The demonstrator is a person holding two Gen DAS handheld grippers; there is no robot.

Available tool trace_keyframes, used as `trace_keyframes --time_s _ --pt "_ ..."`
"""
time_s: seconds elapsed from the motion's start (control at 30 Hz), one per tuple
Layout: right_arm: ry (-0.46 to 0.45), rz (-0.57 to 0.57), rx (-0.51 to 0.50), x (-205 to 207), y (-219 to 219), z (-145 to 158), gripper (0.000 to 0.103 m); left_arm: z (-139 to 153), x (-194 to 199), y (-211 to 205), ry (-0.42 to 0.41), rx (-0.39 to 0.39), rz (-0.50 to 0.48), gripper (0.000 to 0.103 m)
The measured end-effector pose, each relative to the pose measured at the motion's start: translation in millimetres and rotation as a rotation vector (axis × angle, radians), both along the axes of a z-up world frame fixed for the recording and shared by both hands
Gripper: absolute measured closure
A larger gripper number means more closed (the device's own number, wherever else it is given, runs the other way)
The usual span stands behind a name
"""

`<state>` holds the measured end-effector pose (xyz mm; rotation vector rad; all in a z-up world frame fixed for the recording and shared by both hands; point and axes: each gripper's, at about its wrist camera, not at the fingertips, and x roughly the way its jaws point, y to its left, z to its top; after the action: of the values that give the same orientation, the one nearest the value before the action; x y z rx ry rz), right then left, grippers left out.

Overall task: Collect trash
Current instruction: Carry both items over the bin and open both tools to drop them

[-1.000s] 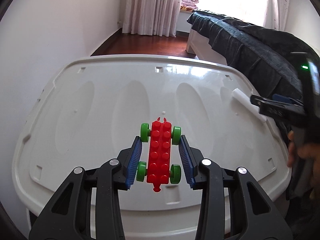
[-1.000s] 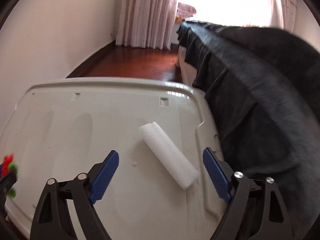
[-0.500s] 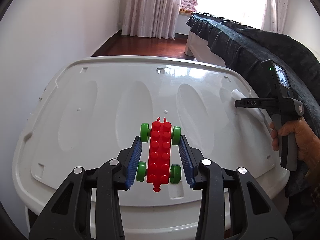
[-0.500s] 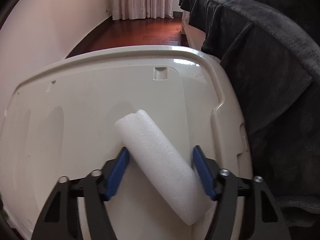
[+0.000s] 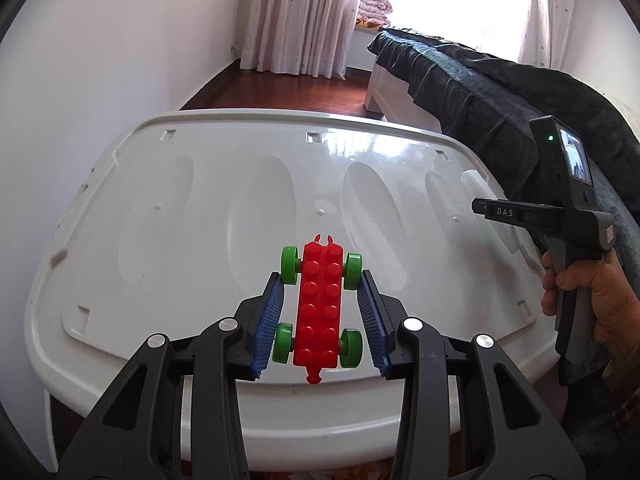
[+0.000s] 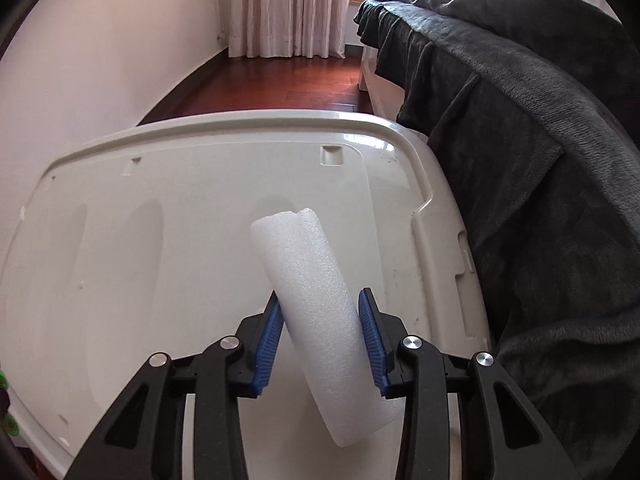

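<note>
Seen first from the left wrist view, the left gripper (image 5: 320,316) sits in the lower middle of the frame with its blue pads (image 5: 269,322) clamped against the green wheels of a red toy block car (image 5: 320,312), which lies lengthwise between them. Beneath it spreads a glossy white plastic lid (image 5: 200,208) with long oval dimples, filling the centre of the frame. At the right edge, a bare hand (image 5: 592,300) holds the handle of the right gripper (image 5: 516,213), whose black body points left over the lid's right rim; a small screen and a green light show on top of it. A bit of white foam roll (image 5: 474,180) shows just above the black body, near the lid's right rim. A dark blanket (image 5: 500,92) drapes over the bed in the upper right, and pink curtains (image 5: 300,12) hang at the top.

Next, in the right wrist view, the right gripper (image 6: 322,336) occupies the lower middle, its blue pads (image 6: 372,336) pressed on both sides of the white foam roll (image 6: 316,304). The roll slants from the centre of the frame down to the lower right, passing between the pads, over the white plastic lid (image 6: 140,240). Whether the roll touches the lid is unclear. The dark blanket (image 6: 540,160) fills the right side, just beside the lid's rim.
</note>
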<state>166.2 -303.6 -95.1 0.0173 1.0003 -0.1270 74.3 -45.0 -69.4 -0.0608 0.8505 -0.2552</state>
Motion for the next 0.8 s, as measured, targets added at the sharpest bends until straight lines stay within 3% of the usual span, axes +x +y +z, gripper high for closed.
trace_keyframes --time_s 0.17,0.37,0.8 --pt "-0.066 0.050 0.026 -37 37 35 0.065 6 -15 11 -0.004 0.008 0.015 0.065" --pt "-0.108 0.111 0.091 -124 96 58 0.065 4 -43 25 0.006 0.031 0.022 0.065" --pt "0.001 0.114 0.160 -245 162 20 0.065 -15 -113 58 0.060 0.095 0.012 0.065"
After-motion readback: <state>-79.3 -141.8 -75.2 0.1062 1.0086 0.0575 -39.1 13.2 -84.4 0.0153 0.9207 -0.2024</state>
